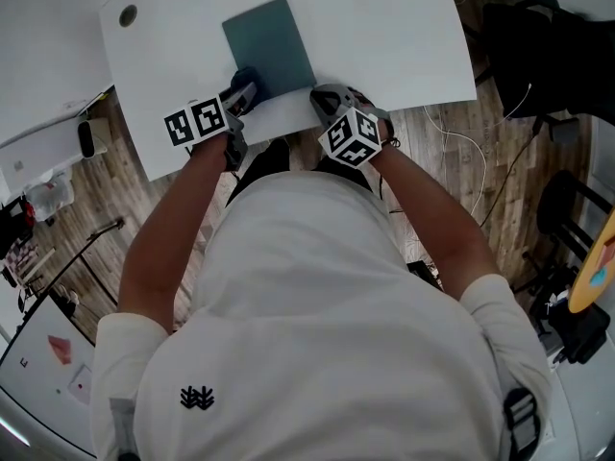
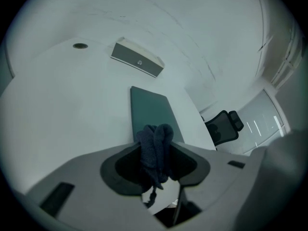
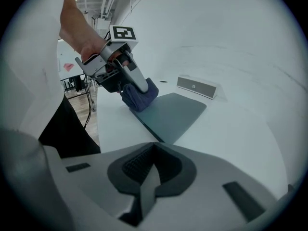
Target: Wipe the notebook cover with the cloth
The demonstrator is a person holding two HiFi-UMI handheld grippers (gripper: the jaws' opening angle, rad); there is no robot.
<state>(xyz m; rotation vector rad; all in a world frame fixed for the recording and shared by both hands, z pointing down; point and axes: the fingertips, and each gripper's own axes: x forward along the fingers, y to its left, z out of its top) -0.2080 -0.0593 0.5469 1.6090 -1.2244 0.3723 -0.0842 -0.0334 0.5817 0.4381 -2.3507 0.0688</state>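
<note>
A teal notebook (image 1: 270, 43) lies flat on the white table (image 1: 384, 36), also seen as a green slab in the left gripper view (image 2: 151, 110) and in the right gripper view (image 3: 172, 114). My left gripper (image 1: 242, 90) is shut on a dark blue cloth (image 2: 155, 150), which rests at the notebook's near left corner (image 3: 139, 96). My right gripper (image 1: 322, 99) sits at the table's near edge just right of the notebook's near corner, jaws together with nothing between them (image 3: 150, 150).
A small grey box (image 3: 198, 86) stands beyond the notebook at the table's far side (image 2: 137, 60). A round hole (image 1: 128, 14) is in the table's left part. A black office chair (image 1: 548, 36) and cables on the wooden floor lie to the right.
</note>
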